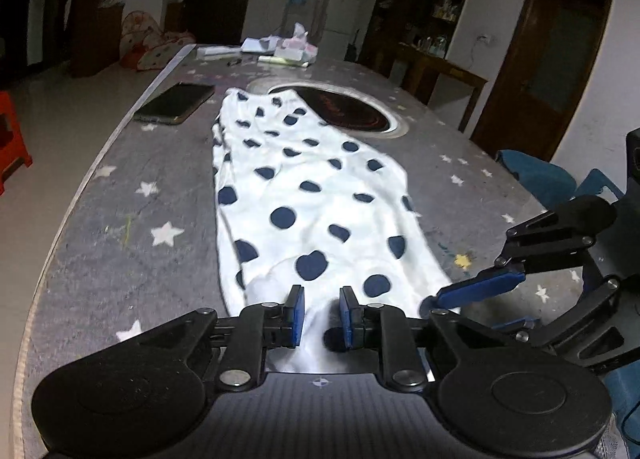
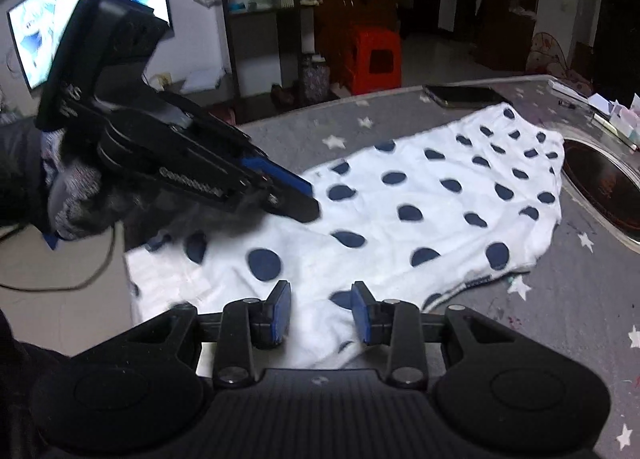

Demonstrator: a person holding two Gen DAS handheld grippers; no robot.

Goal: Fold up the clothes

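While your left gripper pinches the near end of the spotted cloth lying long on the table, close your gaping right gripper on that end too, then lift both together.

Grey star-patterned table with polka-dot garment, phone, far-end papers
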